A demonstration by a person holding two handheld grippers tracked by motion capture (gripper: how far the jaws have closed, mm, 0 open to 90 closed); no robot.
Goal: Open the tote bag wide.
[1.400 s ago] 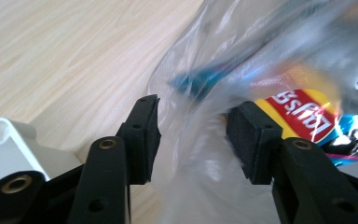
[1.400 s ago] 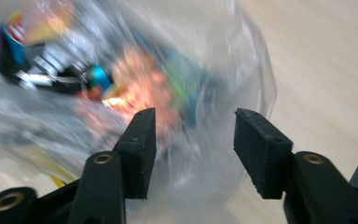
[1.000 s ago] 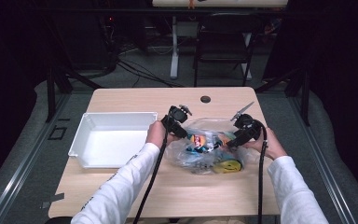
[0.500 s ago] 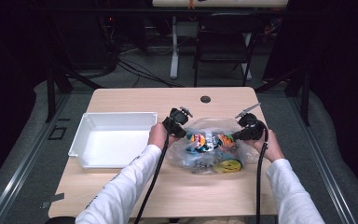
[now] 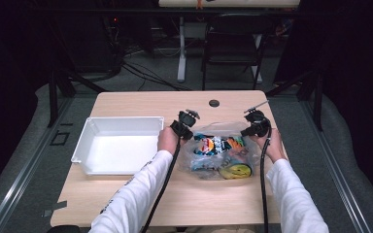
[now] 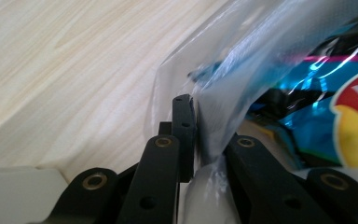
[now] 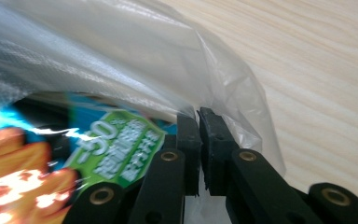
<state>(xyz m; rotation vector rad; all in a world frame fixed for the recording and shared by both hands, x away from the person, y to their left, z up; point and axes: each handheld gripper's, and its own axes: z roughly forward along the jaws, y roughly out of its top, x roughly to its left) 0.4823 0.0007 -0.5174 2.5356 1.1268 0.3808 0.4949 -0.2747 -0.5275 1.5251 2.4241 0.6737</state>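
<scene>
the person had the clear bag (image 5: pixel 218 153) of snack packets near the table's (image 5: pixel 126 201) right edge, left gripper (image 5: pixel 186 122) and right gripper (image 5: pixel 255 123) each pinched tight on its film at opposite sides. best bet was pulling both evenly so the mouth opened without tearing. white tray (image 5: pixel 116 145) sat empty at the left edge; dark room, chair (image 5: pixel 230 43) behind.

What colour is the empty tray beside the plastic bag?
White. The tray shows best in the high view.

white lettering on a green snack packet (image 7: pixel 121 154) (too blurred to read), no other legible text
</scene>
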